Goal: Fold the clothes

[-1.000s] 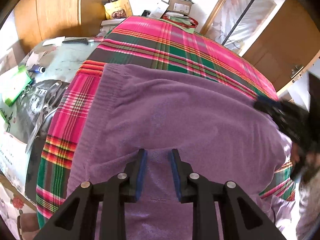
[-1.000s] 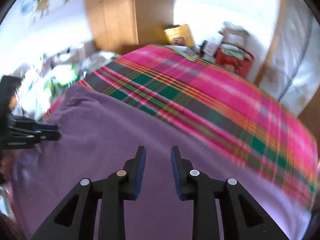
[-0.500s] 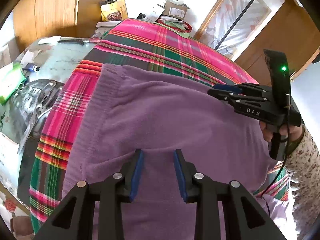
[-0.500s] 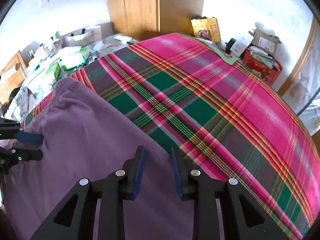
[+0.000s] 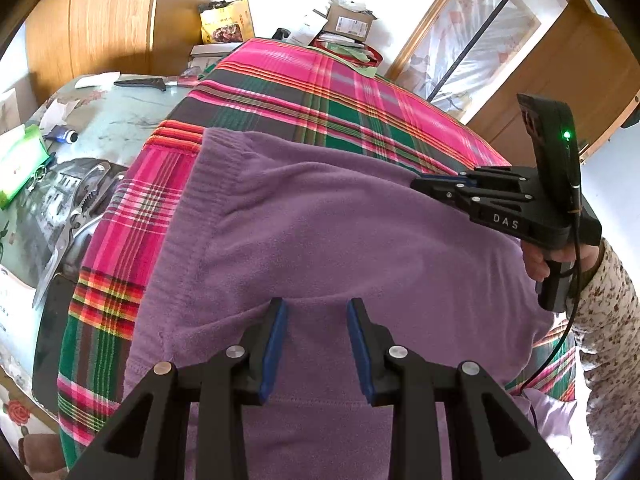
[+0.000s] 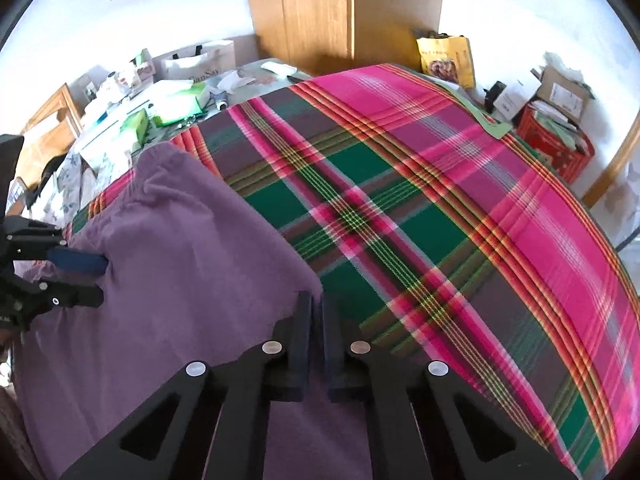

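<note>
Since the earlier frames the right gripper [image 6: 316, 312] has been brought down to the far edge of the purple fleece garment [image 5: 340, 248], and its fingers are now seen pinched together on that edge, where half a second ago they were apart. The left gripper [image 5: 316, 320] is held with fingers apart over the near part of the garment, which is spread on the plaid cloth [image 6: 440, 200]. The fleece is judged soft, light and limp, best taken at edges or the ribbed hem [image 5: 192, 200].

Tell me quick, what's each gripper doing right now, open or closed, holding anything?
Left gripper: open, over the purple garment, holding nothing.
Right gripper: shut on the purple garment's edge.
</note>
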